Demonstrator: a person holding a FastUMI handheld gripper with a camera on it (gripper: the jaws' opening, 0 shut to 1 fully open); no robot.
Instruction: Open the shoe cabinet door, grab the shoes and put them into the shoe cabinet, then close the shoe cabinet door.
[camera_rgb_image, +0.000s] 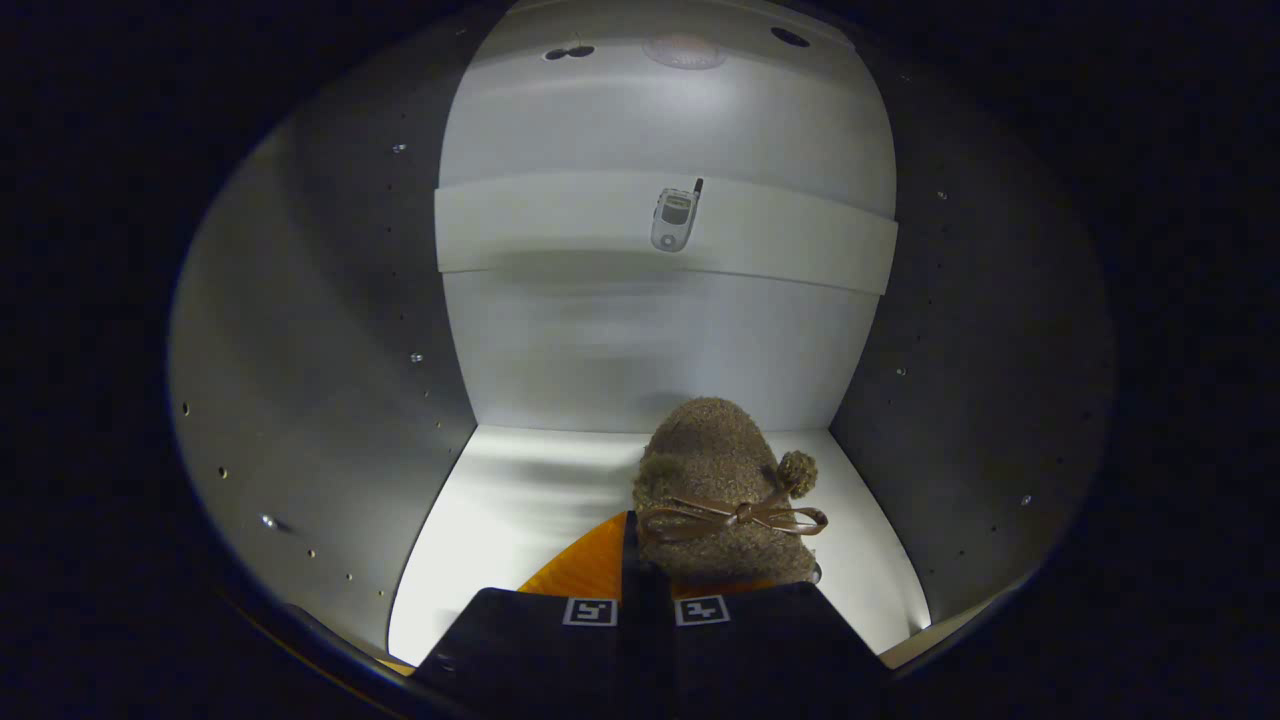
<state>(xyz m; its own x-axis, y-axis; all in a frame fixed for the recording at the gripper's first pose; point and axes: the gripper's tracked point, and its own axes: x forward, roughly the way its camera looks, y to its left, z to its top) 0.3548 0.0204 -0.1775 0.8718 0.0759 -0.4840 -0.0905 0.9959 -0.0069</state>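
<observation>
One fuzzy brown slipper with a thin brown bow and a small pompom (722, 495) sat low in the middle of the frame, inside the white shoe cabinet (300, 350), its toe pointing toward the back wall. My tongs (646, 590) were drawn close together at the bottom centre, and the slipper's heel end lay right at their tips; I judged they were clamped on it, though the contact itself was hidden. An orange surface (585, 570) showed just under the slipper's left side, resting on the cabinet floor (500, 500). As I saw it, the risk was letting go too near the front edge: the slipper could tip back out or block the door. Pulling out carelessly might also snag the bow and drag the slipper along.
</observation>
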